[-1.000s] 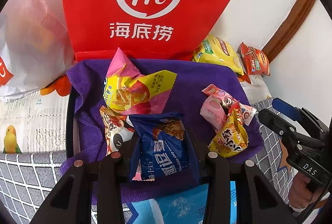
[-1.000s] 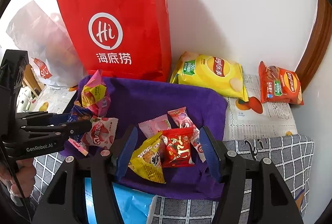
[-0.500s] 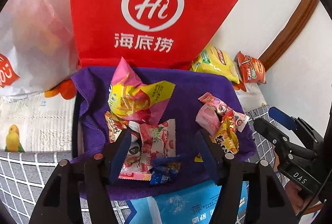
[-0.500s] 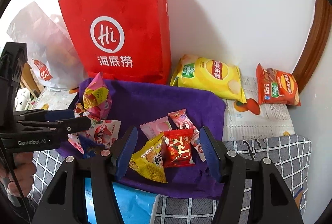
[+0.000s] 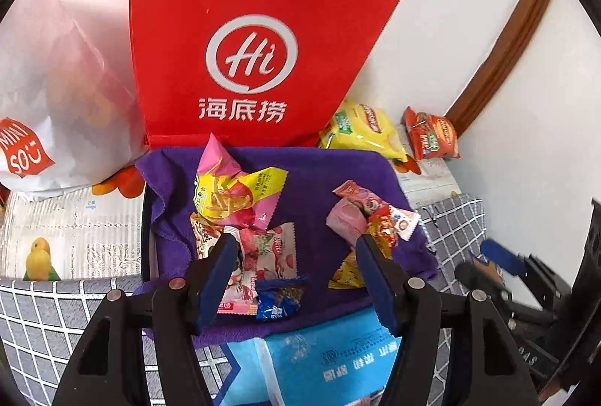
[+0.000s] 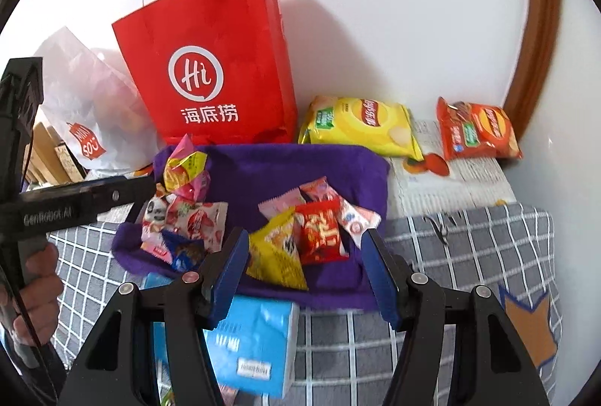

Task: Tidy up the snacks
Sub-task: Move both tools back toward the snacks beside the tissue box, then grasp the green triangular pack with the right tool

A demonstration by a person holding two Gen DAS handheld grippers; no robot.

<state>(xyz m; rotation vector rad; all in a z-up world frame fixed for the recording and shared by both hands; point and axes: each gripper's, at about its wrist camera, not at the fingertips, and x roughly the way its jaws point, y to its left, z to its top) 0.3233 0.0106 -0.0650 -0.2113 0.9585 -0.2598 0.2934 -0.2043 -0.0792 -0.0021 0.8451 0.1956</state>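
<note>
Now your left gripper (image 5: 296,278) has let its fingers spread, empty above the blue packet (image 5: 280,299) on the purple cloth (image 5: 311,180), lower centre. Send your half-spread, empty right gripper (image 6: 306,268) squarely over one loose snack.

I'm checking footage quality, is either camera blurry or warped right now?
Both views are fisheye, bending the brown wooden trim; the left wrist view smears the right gripper at its edge; the right wrist view softens the blue plastic packet.
</note>
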